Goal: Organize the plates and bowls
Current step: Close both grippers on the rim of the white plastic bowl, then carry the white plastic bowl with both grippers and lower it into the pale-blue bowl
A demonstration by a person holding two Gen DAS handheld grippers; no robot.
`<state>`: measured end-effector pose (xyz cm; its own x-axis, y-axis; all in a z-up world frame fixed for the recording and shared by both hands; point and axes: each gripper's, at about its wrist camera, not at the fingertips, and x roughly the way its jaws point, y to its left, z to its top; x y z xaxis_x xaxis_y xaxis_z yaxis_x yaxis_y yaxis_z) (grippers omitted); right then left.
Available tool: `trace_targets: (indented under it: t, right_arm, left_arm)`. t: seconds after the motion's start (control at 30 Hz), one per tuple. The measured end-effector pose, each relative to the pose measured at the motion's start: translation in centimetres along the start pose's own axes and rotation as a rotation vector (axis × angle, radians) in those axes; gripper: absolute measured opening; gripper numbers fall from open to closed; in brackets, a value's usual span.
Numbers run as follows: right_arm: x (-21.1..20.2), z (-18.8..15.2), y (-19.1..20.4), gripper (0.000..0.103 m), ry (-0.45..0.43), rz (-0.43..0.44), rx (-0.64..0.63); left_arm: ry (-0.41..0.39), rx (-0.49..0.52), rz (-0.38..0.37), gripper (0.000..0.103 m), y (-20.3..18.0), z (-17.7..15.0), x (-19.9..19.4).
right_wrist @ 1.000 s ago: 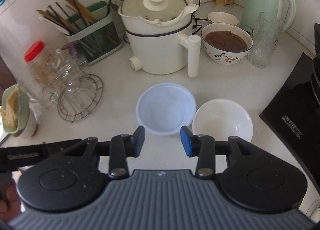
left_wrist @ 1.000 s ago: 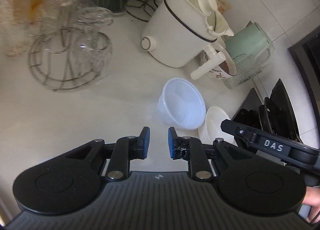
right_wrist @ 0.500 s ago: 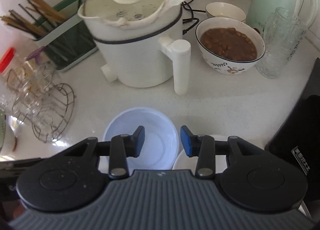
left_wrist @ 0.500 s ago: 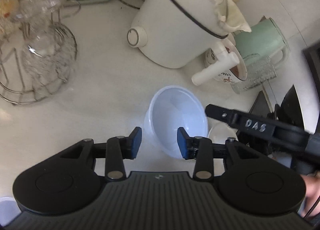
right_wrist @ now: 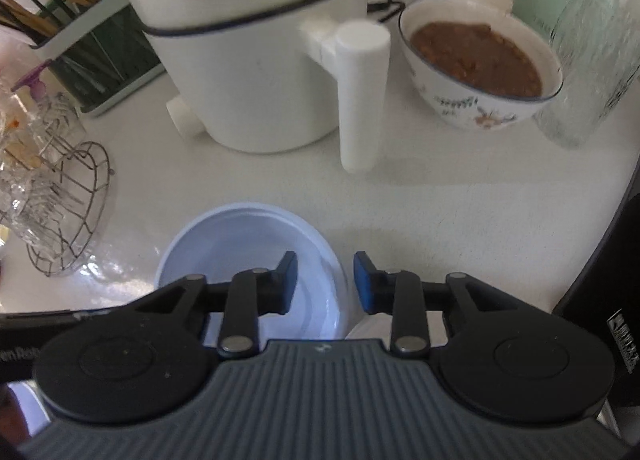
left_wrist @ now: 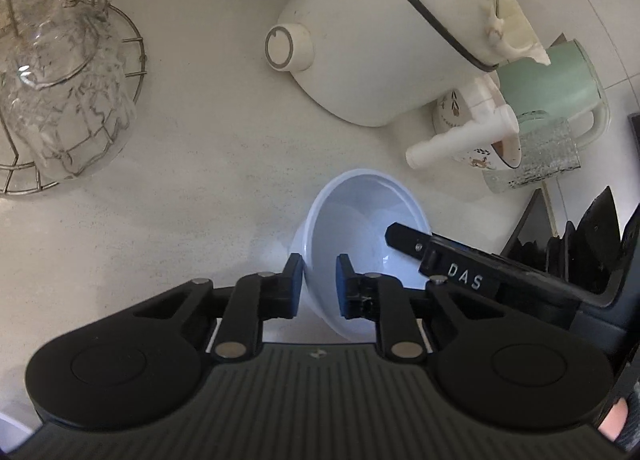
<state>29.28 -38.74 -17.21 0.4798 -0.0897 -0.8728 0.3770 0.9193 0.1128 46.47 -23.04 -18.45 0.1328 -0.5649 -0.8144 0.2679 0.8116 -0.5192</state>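
Observation:
A pale blue plastic bowl (left_wrist: 360,228) stands on the white counter; it also shows in the right wrist view (right_wrist: 240,244). My left gripper (left_wrist: 318,280) is open with its fingers on either side of the bowl's near rim. My right gripper (right_wrist: 325,280) is open, one finger inside the bowl's right rim and one outside; it shows in the left wrist view (left_wrist: 448,260) reaching over the bowl. A white bowl (right_wrist: 368,330) lies just right of the blue one, mostly hidden under my right gripper.
A white electric pot (right_wrist: 256,60) with a side handle stands behind the bowls. A patterned bowl of brown food (right_wrist: 480,68), a glass (right_wrist: 592,72) and a green kettle (left_wrist: 560,88) stand at the right. A wire rack with glasses (left_wrist: 60,100) is at the left, a black stove (right_wrist: 616,300) at the right.
Both grippers have moved forward and down onto the blue bowl. The left gripper's fingers now straddle its rim, and the right gripper's fingers straddle the opposite rim.

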Motion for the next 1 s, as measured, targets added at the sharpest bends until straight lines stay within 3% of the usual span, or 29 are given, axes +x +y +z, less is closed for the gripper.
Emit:
trace_targets:
  t: [0.33, 0.53, 1.0]
  right_arm:
    - [-1.2, 0.6, -0.2, 0.032, -0.006, 0.047, 0.052]
    - [-4.0, 1.1, 0.4, 0.032, -0.023, 0.094, 0.072]
    - [-11.5, -0.5, 2.9, 0.032, -0.064, 0.201, 0.108]
  left_arm:
    - [-0.03, -0.012, -0.01, 0.021, -0.8, 1.9, -1.7]
    - [-0.063, -0.003, 0.009, 0.021, -1.9, 1.7, -5.8]
    - [-0.154, -0.035, -0.064, 0.021, -0.2, -0.8, -16.4]
